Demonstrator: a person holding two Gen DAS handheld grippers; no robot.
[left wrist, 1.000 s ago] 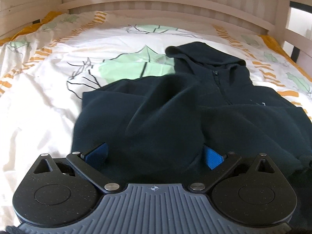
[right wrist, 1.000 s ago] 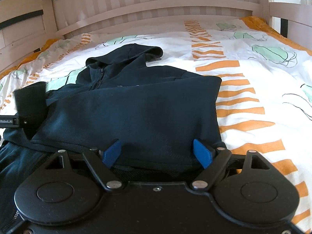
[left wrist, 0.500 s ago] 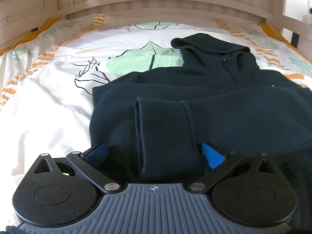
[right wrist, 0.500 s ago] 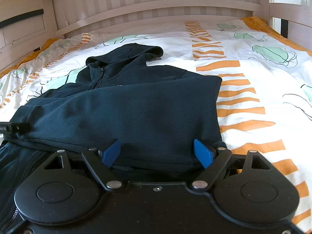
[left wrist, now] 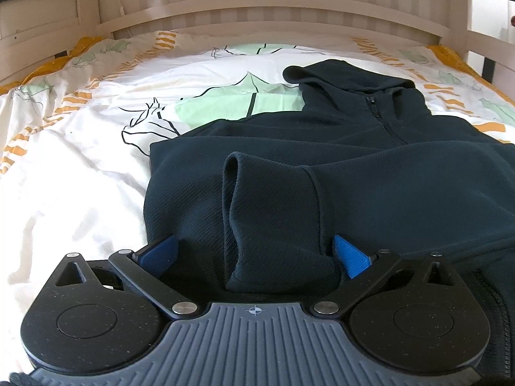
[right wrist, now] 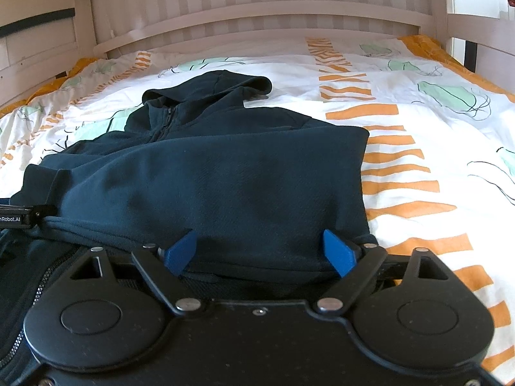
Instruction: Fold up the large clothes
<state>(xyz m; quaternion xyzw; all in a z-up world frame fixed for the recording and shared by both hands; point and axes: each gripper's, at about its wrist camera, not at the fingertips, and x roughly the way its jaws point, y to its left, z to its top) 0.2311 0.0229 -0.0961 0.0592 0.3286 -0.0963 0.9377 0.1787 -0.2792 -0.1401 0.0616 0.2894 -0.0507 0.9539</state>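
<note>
A dark navy zip hoodie (left wrist: pixel 370 173) lies on the bed, its hood (left wrist: pixel 338 77) toward the headboard. One sleeve is folded across the body, and its cuff (left wrist: pixel 273 218) lies between the blue pads of my left gripper (left wrist: pixel 254 254), whose jaws stand wide and open, not pressing on it. In the right wrist view the hoodie (right wrist: pixel 225 177) shows its folded right side. My right gripper (right wrist: pixel 259 251) hovers at its near edge, jaws opening, cloth below them but not pinched. A left gripper finger (right wrist: pixel 19 217) pokes in at the left edge.
A white duvet (right wrist: pixel 418 160) with orange stripes and green leaf prints covers the bed. A pale wooden headboard (left wrist: pixel 257 3) closes the far end and side rails (right wrist: pixel 38 32) run along both sides. Bare duvet lies left (left wrist: pixel 64 177) and right of the hoodie.
The sleeve cuff, held up and bunched a second ago, now lies flat across the hoodie's body. The left view has settled lower. The right gripper kept still, its pads slightly wider.
</note>
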